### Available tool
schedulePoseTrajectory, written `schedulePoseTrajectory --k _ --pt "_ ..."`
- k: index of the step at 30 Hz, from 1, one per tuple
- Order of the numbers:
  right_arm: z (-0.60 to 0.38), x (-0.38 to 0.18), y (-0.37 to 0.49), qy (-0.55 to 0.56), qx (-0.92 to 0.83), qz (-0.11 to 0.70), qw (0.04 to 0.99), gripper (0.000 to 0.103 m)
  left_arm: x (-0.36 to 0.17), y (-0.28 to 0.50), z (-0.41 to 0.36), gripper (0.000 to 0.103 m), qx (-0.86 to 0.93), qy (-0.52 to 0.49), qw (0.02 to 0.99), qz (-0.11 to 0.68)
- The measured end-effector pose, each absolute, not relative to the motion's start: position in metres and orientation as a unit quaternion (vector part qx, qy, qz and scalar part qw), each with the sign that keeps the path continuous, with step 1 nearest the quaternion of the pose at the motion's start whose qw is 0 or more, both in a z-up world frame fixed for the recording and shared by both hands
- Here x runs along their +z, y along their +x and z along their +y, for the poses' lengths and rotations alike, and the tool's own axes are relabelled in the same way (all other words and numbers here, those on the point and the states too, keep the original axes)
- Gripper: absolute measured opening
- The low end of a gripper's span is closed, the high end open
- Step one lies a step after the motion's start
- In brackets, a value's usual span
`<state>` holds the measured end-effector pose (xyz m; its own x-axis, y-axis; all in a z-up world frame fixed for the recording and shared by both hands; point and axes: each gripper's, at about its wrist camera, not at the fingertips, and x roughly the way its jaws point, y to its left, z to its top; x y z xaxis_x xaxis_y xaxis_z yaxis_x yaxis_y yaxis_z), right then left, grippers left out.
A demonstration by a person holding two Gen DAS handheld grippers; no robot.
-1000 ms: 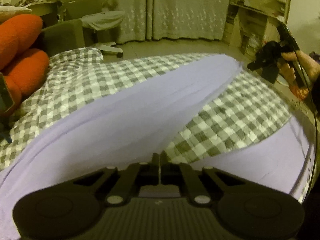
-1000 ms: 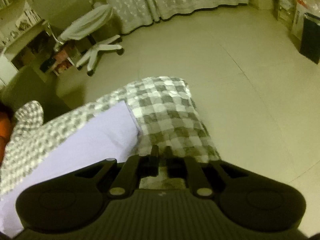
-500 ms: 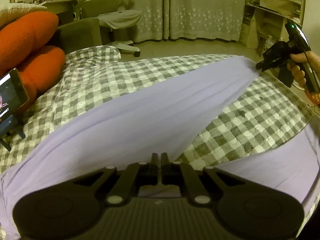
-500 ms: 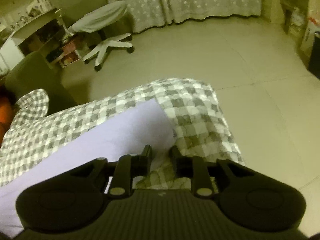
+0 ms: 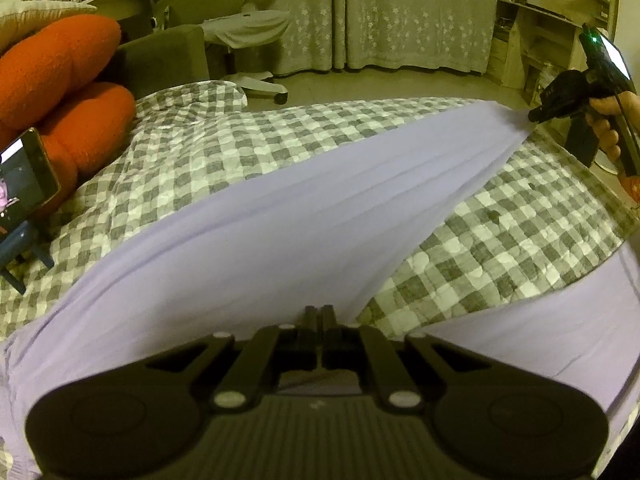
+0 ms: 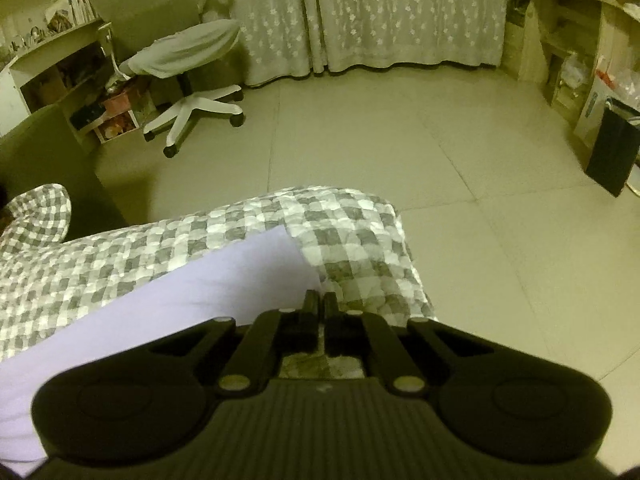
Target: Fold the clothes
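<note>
Smooth lilac cloth (image 5: 280,216) stretches in taut pleats over checked quilt (image 5: 240,148), both grippers' jaws clamped on its corners.

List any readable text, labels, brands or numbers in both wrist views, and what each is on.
No text can be read in either view.
Phone on the stand beside the orange cushion: screen lit, content too blurred to read.
Books and boxes on the shelves: spines too small to read.
Bags and packages by the right shelving: print too blurred to read.
Tool bodies: no legible marking.
</note>
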<state>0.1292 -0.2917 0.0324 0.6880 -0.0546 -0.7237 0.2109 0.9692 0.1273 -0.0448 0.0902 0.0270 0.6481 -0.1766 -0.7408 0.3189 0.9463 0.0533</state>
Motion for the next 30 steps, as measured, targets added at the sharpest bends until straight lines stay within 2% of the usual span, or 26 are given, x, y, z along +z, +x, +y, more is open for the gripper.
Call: schedulePoseTrajectory --k 21,30 --pt "-0.291 0.047 0.129 0.093 -0.082 0.354 0.927 0.001 0.028 -0.051 0.086 0.000 -0.144 0.079 0.903 0.397" --pt "-0.295 0.034 0.133 0.088 -0.096 0.368 0.921 0.001 0.027 -0.052 0.085 0.000 -0.150 0.077 0.901 0.399"
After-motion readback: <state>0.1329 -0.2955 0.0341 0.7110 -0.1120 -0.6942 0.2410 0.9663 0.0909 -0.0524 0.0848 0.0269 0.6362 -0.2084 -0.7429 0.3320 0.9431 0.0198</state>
